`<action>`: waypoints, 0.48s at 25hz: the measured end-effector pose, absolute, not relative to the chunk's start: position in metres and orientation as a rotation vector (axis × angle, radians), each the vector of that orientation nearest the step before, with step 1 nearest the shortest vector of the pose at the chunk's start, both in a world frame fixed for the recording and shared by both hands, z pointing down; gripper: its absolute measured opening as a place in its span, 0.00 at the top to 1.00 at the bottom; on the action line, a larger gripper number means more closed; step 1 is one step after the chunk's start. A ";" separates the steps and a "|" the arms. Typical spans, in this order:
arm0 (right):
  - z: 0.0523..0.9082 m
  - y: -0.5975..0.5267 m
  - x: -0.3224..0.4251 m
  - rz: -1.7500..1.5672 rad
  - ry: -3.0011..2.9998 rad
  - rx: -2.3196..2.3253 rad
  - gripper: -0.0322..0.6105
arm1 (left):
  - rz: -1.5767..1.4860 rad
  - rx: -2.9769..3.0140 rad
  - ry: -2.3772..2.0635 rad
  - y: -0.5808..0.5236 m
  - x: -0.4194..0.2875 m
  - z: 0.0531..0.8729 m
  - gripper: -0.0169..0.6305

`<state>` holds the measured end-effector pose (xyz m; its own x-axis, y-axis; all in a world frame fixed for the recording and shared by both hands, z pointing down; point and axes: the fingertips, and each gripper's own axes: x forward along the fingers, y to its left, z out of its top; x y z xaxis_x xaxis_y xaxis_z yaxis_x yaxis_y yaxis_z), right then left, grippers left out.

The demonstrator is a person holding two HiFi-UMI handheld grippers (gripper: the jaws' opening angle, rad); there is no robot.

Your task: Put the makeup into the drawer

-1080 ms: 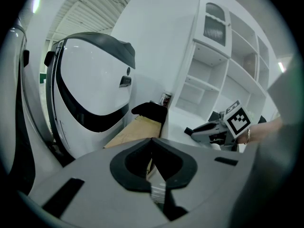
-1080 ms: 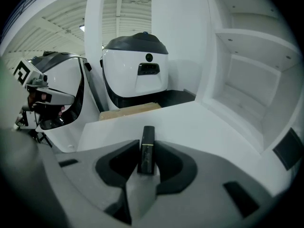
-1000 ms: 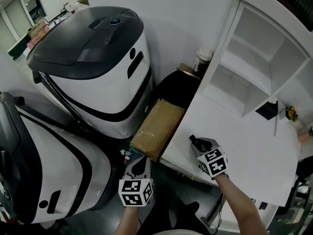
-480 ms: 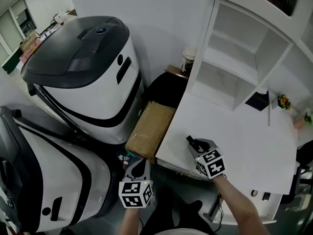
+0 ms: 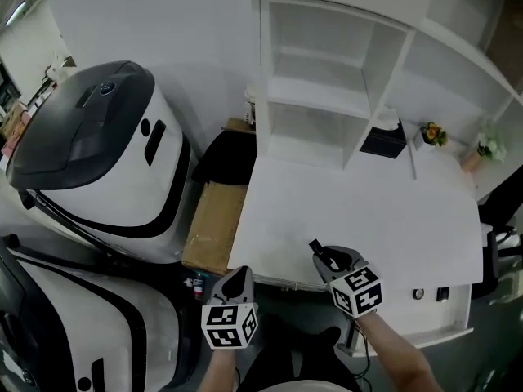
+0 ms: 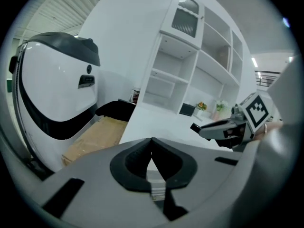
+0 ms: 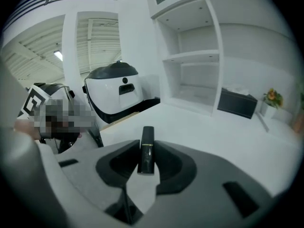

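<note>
Makeup tube (image 7: 146, 150): glossy black plastic, thin gold band. Bench (image 5: 384, 219): smooth matt white. Box (image 5: 214, 227): matt brown cardboard.

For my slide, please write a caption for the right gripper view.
Right gripper holds a slim black makeup tube over the white desk, shelves behind.

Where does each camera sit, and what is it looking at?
Head view: on the person's head, looking steeply down at the white desk and shelves. The left gripper, right gripper and forearms show.
Left gripper view: rides the left gripper, looking along its shut, empty jaws across the desk. The right gripper shows at the right.
Right gripper view: rides the right gripper, looking past the black lipstick tube clamped in its jaws toward the shelves.
Shared: all three see the desk and shelves.
</note>
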<state>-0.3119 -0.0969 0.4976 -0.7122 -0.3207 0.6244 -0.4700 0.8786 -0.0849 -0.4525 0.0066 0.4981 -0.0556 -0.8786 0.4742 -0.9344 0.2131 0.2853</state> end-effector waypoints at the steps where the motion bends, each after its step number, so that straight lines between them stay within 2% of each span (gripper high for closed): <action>1: 0.496 -0.096 -0.301 0.330 -2.420 0.595 0.79 | 0.141 1.700 -1.923 0.001 -0.445 0.497 0.97; 12: 0.487 -0.086 -0.178 0.518 -2.379 0.912 0.79 | 0.274 1.946 -1.711 -0.050 -0.345 0.490 0.97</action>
